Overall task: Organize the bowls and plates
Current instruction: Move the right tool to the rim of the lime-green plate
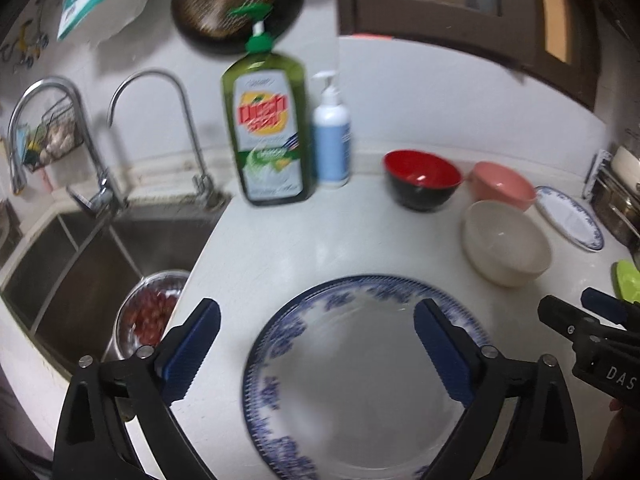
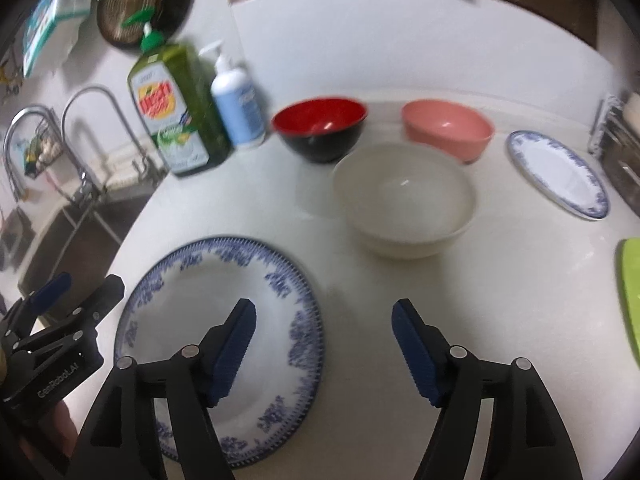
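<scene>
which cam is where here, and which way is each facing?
Left wrist: on the left gripper, jaws open, angled down at the large blue-rimmed plate with the sink on its left; the right gripper shows at its right edge.
Right wrist: on the right gripper, jaws open, angled down over the plate's right rim and the white bowl; the left gripper shows at its lower left.
Shared: plate, three bowls, small plate, dish soap.

A white large plate (image 2: pixel 218 340) carries a blue floral rim, as does the small plate (image 2: pixel 558 174) at two o'clock. Bowls: cream (image 2: pixel 404 200), pink (image 2: pixel 448 130), red-inside black (image 2: pixel 320 128). Green soap bottle (image 2: pixel 176 108) at eleven o'clock.
</scene>
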A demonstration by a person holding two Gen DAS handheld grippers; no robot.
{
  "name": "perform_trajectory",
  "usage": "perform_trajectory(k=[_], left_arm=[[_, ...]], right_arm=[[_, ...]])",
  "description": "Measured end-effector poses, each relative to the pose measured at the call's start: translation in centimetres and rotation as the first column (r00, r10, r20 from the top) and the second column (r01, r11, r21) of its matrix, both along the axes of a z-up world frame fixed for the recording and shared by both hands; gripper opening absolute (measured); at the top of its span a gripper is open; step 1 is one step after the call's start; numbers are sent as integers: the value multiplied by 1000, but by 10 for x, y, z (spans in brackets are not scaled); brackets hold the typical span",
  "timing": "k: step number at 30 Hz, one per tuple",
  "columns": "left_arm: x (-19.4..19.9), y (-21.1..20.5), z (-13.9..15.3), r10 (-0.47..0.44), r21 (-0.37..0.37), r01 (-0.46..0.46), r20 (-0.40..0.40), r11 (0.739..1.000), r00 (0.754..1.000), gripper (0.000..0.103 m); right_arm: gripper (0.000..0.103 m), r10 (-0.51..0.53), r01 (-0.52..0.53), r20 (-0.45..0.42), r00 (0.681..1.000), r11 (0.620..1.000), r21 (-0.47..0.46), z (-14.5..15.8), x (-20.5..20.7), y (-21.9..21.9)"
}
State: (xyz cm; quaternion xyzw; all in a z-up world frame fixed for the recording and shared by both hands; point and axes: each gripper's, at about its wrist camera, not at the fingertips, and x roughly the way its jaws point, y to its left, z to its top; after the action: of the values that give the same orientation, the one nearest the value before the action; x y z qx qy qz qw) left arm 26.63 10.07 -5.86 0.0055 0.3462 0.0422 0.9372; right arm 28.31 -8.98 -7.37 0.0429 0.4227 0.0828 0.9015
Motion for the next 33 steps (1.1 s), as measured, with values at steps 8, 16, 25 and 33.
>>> perform_trajectory(k=[8, 16, 25, 33], left_arm=[[0, -50, 25, -96, 30, 94, 83, 995, 992, 103], [0, -112, 43, -215, 23, 214, 126, 977, 968, 103], [6, -193, 58, -377, 11, 379, 150, 925, 914, 103], [10, -273, 56, -503, 16, 505, 127, 863, 855, 103]], right_arm=[[83, -130, 133, 100, 986, 991, -29, 29, -23, -50], [84, -269, 278, 146, 952, 959, -51, 48, -48, -108], [84, -415, 435, 198, 888, 897, -73, 61, -77, -177], [84, -534, 552, 189, 824, 832, -54, 61, -99, -244]])
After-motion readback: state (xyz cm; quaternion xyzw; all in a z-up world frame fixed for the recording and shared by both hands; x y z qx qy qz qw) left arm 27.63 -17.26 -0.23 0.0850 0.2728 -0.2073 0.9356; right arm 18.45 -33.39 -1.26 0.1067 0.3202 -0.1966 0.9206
